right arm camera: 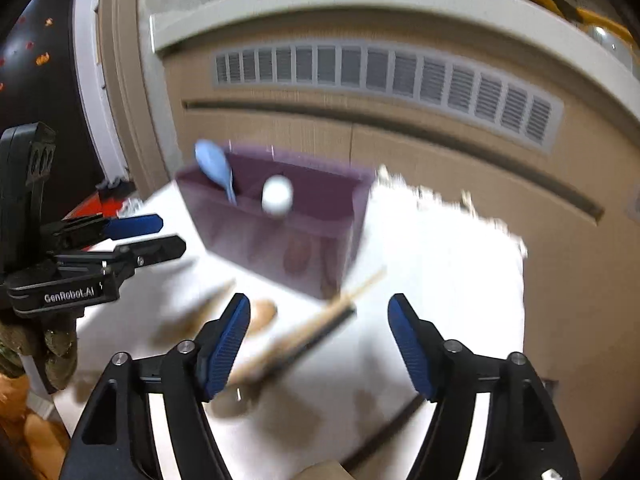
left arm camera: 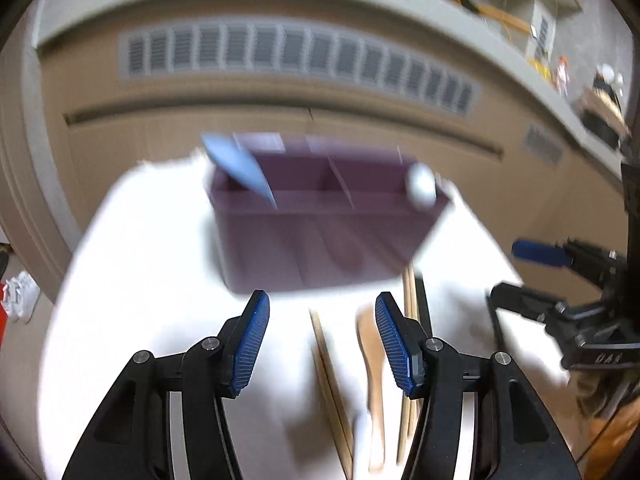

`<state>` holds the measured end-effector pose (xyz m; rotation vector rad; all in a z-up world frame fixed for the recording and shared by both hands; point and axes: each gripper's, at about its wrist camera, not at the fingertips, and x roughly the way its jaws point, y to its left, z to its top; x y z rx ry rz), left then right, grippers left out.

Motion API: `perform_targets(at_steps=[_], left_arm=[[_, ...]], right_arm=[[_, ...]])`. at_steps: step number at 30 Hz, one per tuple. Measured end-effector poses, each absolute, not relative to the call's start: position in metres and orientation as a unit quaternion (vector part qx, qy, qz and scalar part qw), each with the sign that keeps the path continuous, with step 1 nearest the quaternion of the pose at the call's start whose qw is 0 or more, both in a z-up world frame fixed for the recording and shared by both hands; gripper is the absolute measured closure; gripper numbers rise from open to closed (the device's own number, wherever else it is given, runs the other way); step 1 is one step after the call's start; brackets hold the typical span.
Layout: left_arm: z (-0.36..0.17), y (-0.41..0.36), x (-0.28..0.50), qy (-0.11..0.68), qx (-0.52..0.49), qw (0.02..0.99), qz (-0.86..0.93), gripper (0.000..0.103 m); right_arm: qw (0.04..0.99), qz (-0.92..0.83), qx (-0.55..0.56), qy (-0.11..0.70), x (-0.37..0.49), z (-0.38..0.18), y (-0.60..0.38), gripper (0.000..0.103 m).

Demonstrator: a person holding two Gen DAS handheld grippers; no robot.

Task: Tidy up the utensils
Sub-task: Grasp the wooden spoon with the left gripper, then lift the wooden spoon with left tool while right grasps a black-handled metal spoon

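Standing on the white tabletop (left arm camera: 152,248), a purple plastic divided utensil box (left arm camera: 320,236) holds a light blue plastic spoon (left arm camera: 240,168) leaning in its left compartment and a white round-headed utensil (left arm camera: 421,186) at its right end. Loose wooden chopsticks (left arm camera: 332,380), a dark chopstick (right arm camera: 316,336) and a wooden spoon (right arm camera: 262,314) lie blurred on the tabletop nearer the cameras. The left claw (left arm camera: 322,344) hovers above them with its blue pads spread apart, empty. The right claw (right arm camera: 318,344) also gapes wide over the chopsticks, gripping nothing.
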<state>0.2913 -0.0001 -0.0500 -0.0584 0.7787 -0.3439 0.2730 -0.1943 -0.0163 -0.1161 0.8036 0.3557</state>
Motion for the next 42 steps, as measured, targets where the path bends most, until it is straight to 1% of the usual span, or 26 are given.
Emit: perform_targets(at_steps=[1, 4, 8, 13, 22, 23, 24, 26, 30, 32, 36, 42], left_arm=[[-0.062, -0.008, 0.288, 0.394, -0.019, 0.902, -0.175, 0.047], [-0.079, -0.028, 0.288, 0.426, -0.009, 0.882, -0.202, 0.047], [-0.089, -0.051, 0.298, 0.441, 0.011, 0.871, -0.214, 0.047], [-0.097, -0.063, 0.320, 0.453, 0.027, 0.869, -0.199, 0.048], [-0.101, -0.084, 0.337, 0.474, 0.092, 0.857, -0.182, 0.049], [-0.100, -0.084, 0.337, 0.471, 0.094, 0.858, -0.183, 0.058], [-0.099, -0.085, 0.336, 0.464, 0.097, 0.861, -0.182, 0.072], [-0.097, -0.086, 0.331, 0.452, 0.106, 0.867, -0.179, 0.072], [-0.082, -0.055, 0.310, 0.427, 0.062, 0.885, -0.174, 0.072], [-0.071, -0.033, 0.299, 0.413, 0.036, 0.895, -0.162, 0.072], [-0.048, 0.017, 0.282, 0.385, -0.025, 0.914, -0.129, 0.072], [-0.022, 0.059, 0.262, 0.344, -0.065, 0.930, -0.108, 0.072]], right_arm=[[0.900, 0.172, -0.051, 0.397, 0.269, -0.024, -0.198, 0.028], [0.892, 0.168, -0.035, 0.418, 0.258, -0.042, -0.209, 0.026], [0.883, 0.166, -0.024, 0.438, 0.249, -0.060, -0.218, 0.022], [0.884, 0.167, -0.028, 0.436, 0.246, -0.061, -0.217, 0.021], [0.895, 0.153, -0.062, 0.414, 0.240, -0.057, -0.209, 0.015], [0.895, 0.150, -0.066, 0.414, 0.239, -0.056, -0.207, 0.015], [0.895, 0.148, -0.069, 0.415, 0.240, -0.056, -0.205, 0.015], [0.896, 0.142, -0.076, 0.415, 0.239, -0.053, -0.203, 0.015], [0.899, 0.132, -0.083, 0.410, 0.236, -0.047, -0.204, 0.012], [0.900, 0.129, -0.082, 0.409, 0.234, -0.045, -0.205, 0.007], [0.895, 0.140, -0.072, 0.418, 0.233, -0.049, -0.198, 0.007], [0.883, 0.180, -0.093, 0.424, 0.232, -0.052, -0.158, 0.007]])
